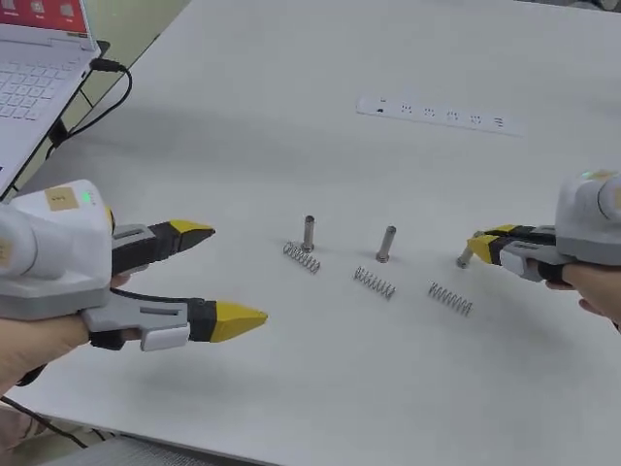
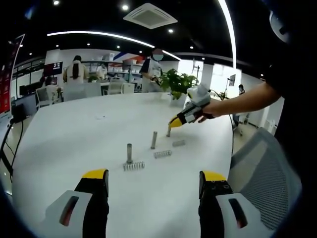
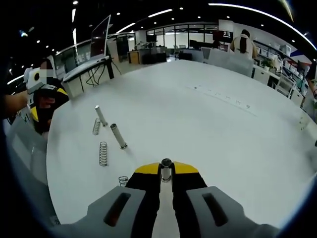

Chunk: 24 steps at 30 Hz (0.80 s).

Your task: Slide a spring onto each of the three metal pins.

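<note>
Three metal pins stand in a row on the white table: left pin, middle pin, right pin. A spring lies just in front of each: left spring, middle spring, right spring. My right gripper is shut on the right pin, whose top shows between the closed jaws of my right gripper. My left gripper is open with nothing in it, left of the row. From it the left pin and left spring are nearest.
A white power strip lies at the back of the table. A laptop with a black cable sits at the far left. The table's front edge runs just below the left gripper. People and a plant are beyond the table.
</note>
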Tool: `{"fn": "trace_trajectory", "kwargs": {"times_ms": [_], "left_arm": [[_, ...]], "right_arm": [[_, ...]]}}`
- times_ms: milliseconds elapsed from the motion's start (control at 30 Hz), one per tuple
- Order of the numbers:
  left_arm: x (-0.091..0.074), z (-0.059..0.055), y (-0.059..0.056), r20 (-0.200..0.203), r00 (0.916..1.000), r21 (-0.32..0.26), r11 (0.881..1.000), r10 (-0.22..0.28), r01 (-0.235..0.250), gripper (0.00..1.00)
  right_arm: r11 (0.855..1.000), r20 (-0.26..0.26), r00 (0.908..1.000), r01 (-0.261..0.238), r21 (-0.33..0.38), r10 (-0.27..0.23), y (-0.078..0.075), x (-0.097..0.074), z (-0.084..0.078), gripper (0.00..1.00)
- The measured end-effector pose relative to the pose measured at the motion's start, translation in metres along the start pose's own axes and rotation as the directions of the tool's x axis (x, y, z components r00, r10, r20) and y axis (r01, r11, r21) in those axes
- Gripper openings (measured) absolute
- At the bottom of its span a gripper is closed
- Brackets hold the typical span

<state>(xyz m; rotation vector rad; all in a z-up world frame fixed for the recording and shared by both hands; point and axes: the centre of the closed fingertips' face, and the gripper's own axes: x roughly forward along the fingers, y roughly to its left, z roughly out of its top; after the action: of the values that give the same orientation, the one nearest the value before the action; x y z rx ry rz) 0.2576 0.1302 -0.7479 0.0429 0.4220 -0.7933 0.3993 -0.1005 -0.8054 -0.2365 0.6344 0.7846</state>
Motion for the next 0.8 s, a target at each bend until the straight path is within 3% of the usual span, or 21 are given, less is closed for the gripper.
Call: {"fn": "trace_trajectory", "kwargs": {"times_ms": [533,800], "left_arm": [[-0.0033,-0.0001,-0.0006,0.004,1.0,-0.002,1.0,0.004,-0.004,0.71],[-0.0028,0.0014,-0.0014,0.007,1.0,0.0,1.0,0.001,-0.001,0.71]], "right_arm": [[1.0,-0.004,1.0,-0.002,-0.01,0.001,0.0012,-0.001,0.0006,0.08],[1.0,-0.003,1.0,-0.004,0.003,0.004,0.001,-0.0023,0.0007,0.17]]}}
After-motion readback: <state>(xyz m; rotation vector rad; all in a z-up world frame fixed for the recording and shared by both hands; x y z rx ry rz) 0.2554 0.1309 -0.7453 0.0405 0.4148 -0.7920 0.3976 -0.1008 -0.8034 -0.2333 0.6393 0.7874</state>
